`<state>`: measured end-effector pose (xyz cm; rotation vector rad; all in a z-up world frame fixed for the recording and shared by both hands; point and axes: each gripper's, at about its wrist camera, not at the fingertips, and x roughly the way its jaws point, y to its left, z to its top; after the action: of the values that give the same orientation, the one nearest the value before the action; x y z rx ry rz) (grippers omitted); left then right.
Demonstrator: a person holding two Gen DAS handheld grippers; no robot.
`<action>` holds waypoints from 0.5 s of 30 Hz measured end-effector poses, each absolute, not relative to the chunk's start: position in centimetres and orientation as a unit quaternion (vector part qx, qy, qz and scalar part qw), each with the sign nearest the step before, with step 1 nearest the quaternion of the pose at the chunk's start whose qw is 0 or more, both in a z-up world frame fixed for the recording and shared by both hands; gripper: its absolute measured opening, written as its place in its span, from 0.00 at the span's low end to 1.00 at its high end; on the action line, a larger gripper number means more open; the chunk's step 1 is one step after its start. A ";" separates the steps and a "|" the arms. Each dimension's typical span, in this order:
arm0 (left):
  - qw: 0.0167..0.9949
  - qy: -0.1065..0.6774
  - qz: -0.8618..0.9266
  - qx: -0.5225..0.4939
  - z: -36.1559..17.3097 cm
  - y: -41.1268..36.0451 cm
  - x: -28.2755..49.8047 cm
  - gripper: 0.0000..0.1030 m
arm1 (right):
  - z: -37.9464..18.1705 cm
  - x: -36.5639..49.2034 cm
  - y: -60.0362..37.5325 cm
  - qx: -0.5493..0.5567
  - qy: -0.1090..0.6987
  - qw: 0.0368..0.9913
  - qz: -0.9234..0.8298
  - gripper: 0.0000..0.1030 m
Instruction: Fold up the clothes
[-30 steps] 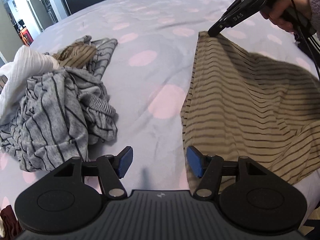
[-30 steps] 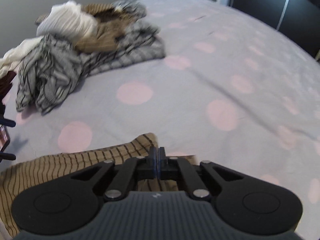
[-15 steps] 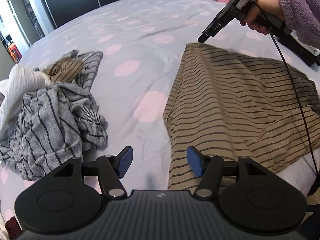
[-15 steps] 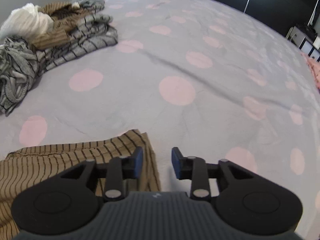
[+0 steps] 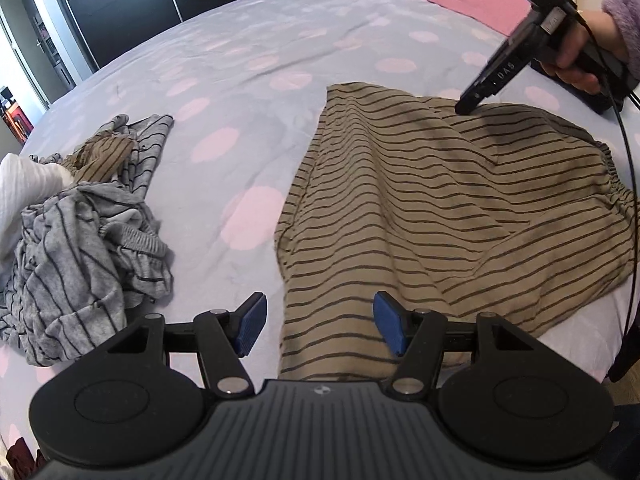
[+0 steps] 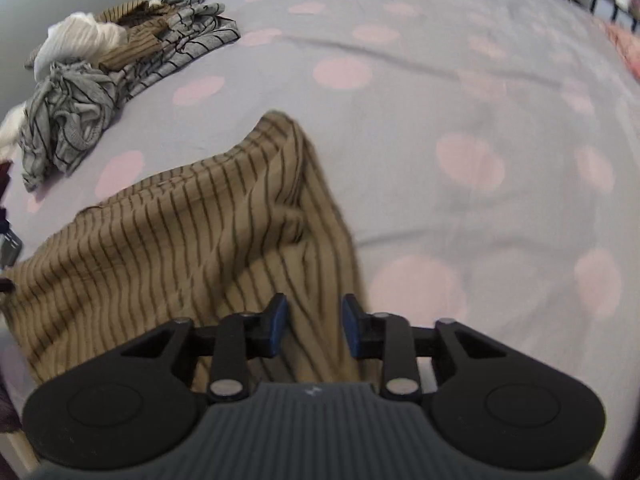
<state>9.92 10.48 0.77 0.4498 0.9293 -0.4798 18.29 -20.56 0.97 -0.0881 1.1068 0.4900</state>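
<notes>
Striped tan garment (image 5: 420, 208) lay spread on the dotted bed (image 5: 248, 60), seen from my left wrist, its near edge running between my left gripper (image 5: 316, 322), whose fingers (image 5: 252, 320) stood wide apart and gripped nothing. A pile of grey and white clothes (image 5: 80, 240) sat well apart to the side. My right hand (image 5: 576, 60) hovered at the far edge.

From my right wrist, my right gripper (image 6: 314, 324) was closing, fabric between its fingers (image 6: 276, 322) but not yet pinched.
</notes>
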 end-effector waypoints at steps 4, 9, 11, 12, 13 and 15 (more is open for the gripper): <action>0.841 0.439 -0.226 0.219 0.5 9.5 9.7 0.56 | 1.5 17.7 -20.6 -0.057 0.501 0.843 0.189 0.05; 0.840 0.441 -0.209 0.239 -0.3 8.6 9.5 0.56 | 1.9 18.1 -22.1 -0.048 0.491 0.855 0.160 0.06; 0.843 0.435 -0.204 0.240 -0.1 8.2 9.4 0.56 | 1.9 18.0 -22.0 -0.057 0.492 0.855 0.155 0.09; 0.846 0.432 -0.201 0.240 0.1 8.0 9.3 0.56 | 2.0 17.8 -22.1 -0.058 0.491 0.856 0.150 0.13; 0.849 0.427 -0.198 0.238 0.4 7.8 9.2 0.56 | 2.2 17.7 -22.3 -0.059 0.490 0.858 0.145 0.20; 0.855 0.418 -0.201 0.232 1.1 7.3 8.9 0.56 | 3.2 17.1 -22.9 -0.056 0.485 0.861 0.146 0.34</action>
<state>8.87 7.30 1.14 0.4883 0.8790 -0.4227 17.14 -22.93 3.18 -0.1181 1.0171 0.3069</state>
